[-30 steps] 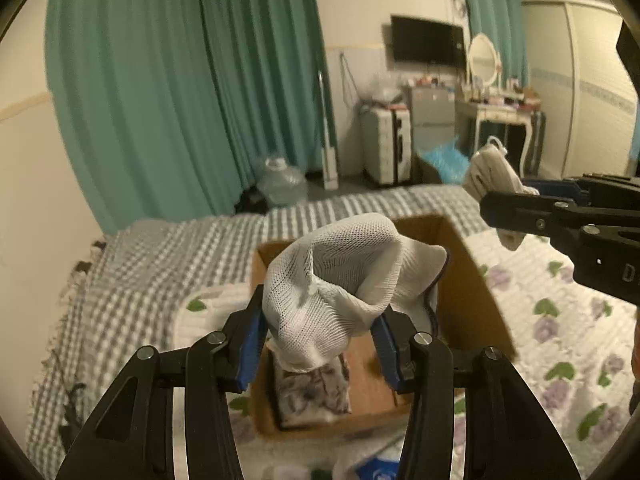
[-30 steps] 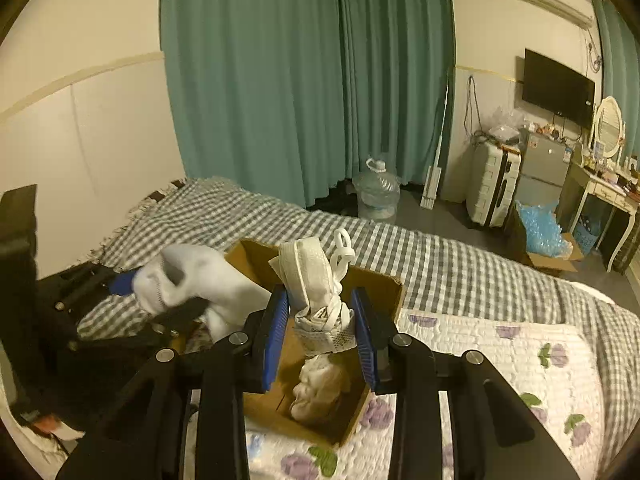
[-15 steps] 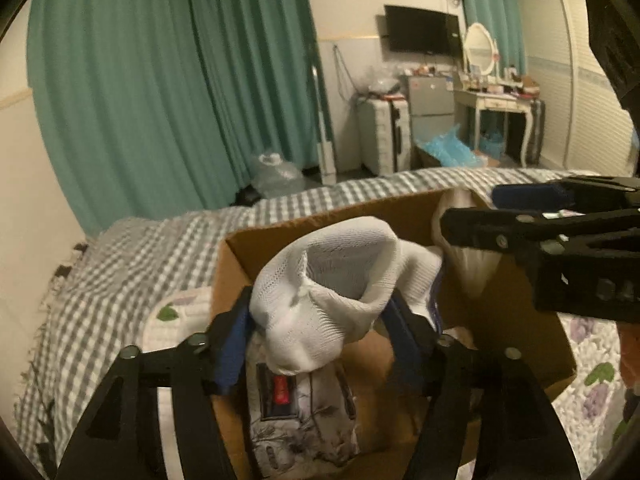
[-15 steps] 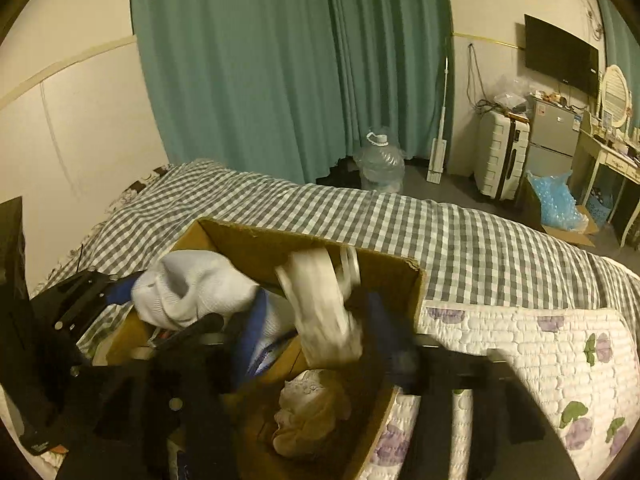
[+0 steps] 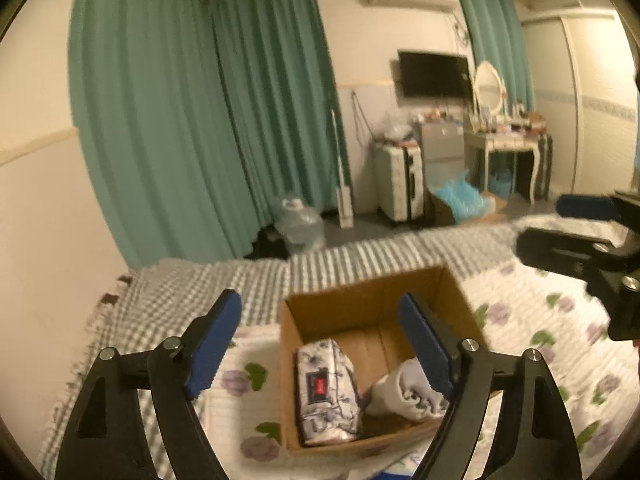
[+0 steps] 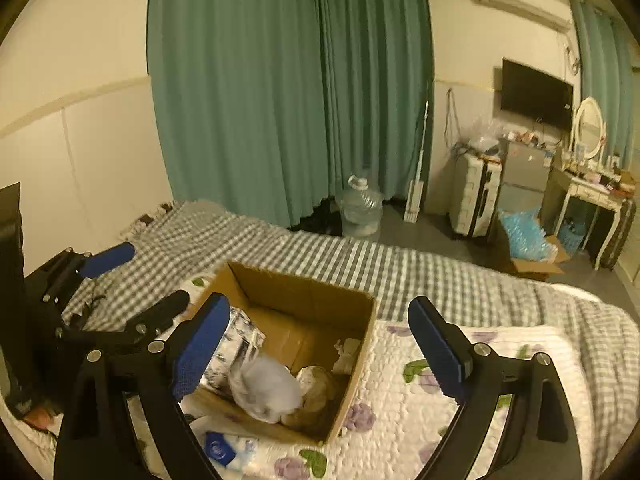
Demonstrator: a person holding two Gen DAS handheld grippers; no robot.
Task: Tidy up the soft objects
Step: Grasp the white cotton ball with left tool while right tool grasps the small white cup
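Note:
An open cardboard box [image 5: 360, 286] [image 6: 300, 280] sits on the bed. In it lie a flower-patterned packet [image 5: 324, 392] [image 6: 236, 344], a white sock [image 5: 404, 392] [image 6: 264, 390], a beige soft bundle [image 6: 316, 388] and a pale item [image 6: 346, 354]. My left gripper [image 5: 320, 340] hangs above the box's near side, its jaws opening with nothing between them; it shows at the left edge [image 6: 134, 284] in the right wrist view. My right gripper [image 6: 320, 344] is over the box, its jaws also opening and empty. It shows at the right edge [image 5: 568, 226] in the left wrist view.
The bed carries a grey checked sheet [image 6: 420, 280] and a white floral quilt [image 6: 420, 408]. A blue-labelled packet [image 6: 218, 448] lies by the box's near wall. On the floor beyond are a water jug [image 6: 360, 208], a suitcase [image 6: 474, 196] and a dressing table [image 6: 592, 196].
Both grippers opened and let go: the white sock and the pale bundle dropped into the box. Both grippers then drew back and up from it.

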